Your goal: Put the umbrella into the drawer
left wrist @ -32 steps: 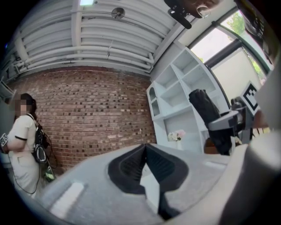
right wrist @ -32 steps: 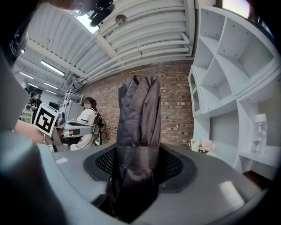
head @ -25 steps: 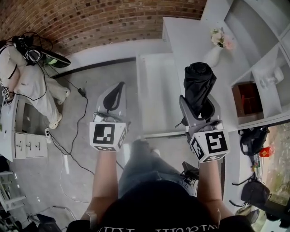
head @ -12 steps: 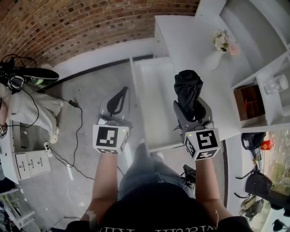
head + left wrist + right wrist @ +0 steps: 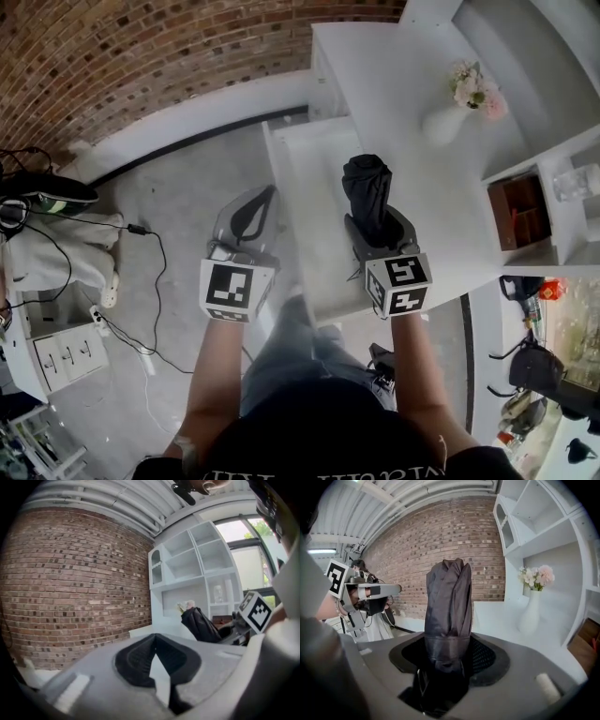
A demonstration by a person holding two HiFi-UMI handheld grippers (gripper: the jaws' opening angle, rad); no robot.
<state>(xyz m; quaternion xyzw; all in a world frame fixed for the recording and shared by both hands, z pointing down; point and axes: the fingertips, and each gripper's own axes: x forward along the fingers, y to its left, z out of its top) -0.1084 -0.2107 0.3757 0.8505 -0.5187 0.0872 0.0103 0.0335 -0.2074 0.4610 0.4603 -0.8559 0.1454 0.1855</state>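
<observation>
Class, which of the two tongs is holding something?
The right tongs: they grip a folded black umbrella, while the left tongs hold nothing.

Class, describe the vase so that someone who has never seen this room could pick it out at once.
Find the brick wall, then the white desk that meets it, beside the white shelving. On the desk top, close to the shelving, stands a slim white vase; it alone holds pale pink and white flowers.
</observation>
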